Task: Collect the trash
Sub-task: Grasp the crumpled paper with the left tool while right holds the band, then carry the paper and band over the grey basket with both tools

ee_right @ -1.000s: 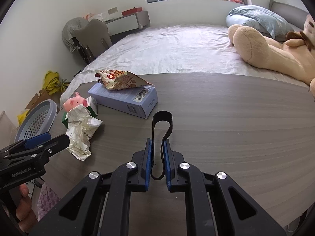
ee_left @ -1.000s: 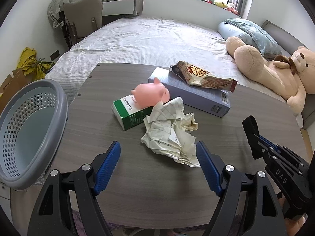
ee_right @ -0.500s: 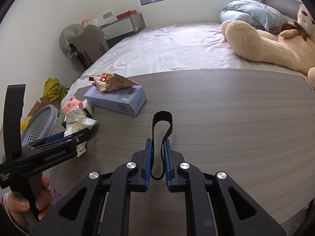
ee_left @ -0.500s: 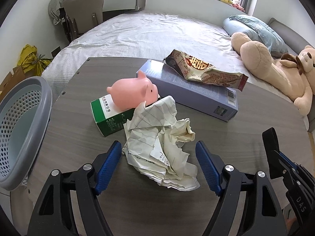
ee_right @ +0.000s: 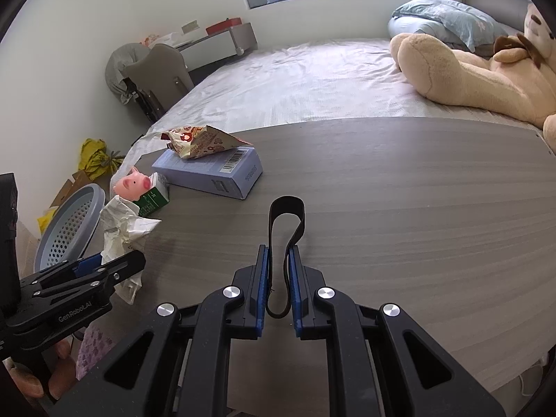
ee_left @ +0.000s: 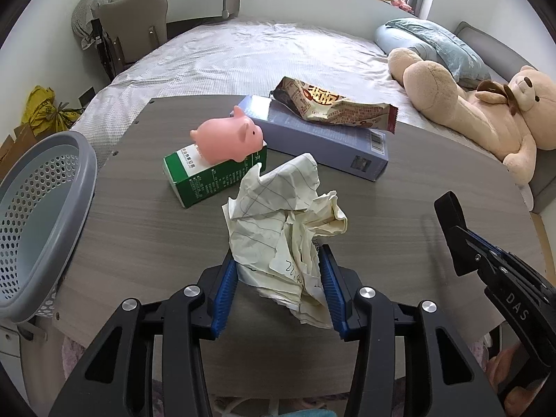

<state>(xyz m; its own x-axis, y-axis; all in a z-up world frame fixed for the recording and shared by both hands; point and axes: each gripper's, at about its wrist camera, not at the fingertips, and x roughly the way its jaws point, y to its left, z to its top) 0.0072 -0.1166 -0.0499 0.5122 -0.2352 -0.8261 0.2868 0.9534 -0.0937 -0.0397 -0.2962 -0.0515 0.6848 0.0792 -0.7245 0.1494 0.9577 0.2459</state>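
A crumpled sheet of lined paper point(ee_left: 285, 229) lies on the grey wood table point(ee_left: 139, 229). My left gripper point(ee_left: 278, 274) is shut on the paper's near end, its blue pads pressing both sides. The paper also shows in the right wrist view point(ee_right: 121, 226). A snack wrapper point(ee_left: 333, 107) lies on a lilac box point(ee_left: 312, 139). A grey perforated basket point(ee_left: 38, 222) stands off the table's left edge. My right gripper point(ee_right: 278, 267) is shut on a black band loop point(ee_right: 286, 222) over the table's middle.
A pink pig toy point(ee_left: 229, 142) sits on a green carton point(ee_left: 215, 173) just behind the paper. A bed point(ee_left: 260, 48) with a teddy bear point(ee_left: 479, 104) lies beyond the table. A chair point(ee_left: 135, 31) stands at the back left.
My left gripper moved forward around the crumpled paper and closed on it. The right gripper stayed shut on the black band and barely shifted.
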